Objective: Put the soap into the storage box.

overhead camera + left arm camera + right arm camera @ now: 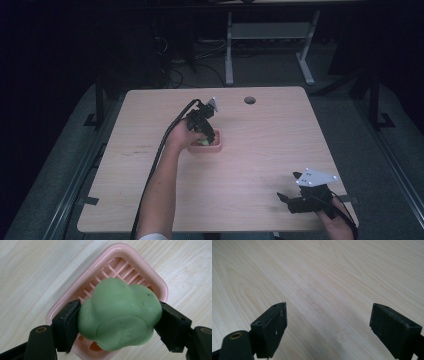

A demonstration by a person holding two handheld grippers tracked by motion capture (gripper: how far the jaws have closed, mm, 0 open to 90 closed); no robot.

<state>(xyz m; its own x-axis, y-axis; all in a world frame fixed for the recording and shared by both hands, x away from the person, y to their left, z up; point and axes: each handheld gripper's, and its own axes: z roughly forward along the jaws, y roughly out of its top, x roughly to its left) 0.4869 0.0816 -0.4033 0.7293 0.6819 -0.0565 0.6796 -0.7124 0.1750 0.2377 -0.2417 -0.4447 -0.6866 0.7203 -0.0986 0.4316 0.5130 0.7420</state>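
Green soap point(119, 318) clamped in my left gripper point(120, 322) above the pink soap dish point(140, 258).

In the high view my left hand point(180, 135) and gripper point(206, 134) hide most of the soap and the dish point(216, 147); in the left gripper view the soap covers the slatted floor's near half and the near rim is cut off. The dish sits mid-counter point(250, 165), well apart from every edge, with bare wood all round. My left fingers point(67, 322) press the soap's two flanks. My right gripper point(300, 201) rests near the front right edge, its fingers point(272, 326) spread wide over bare wood.
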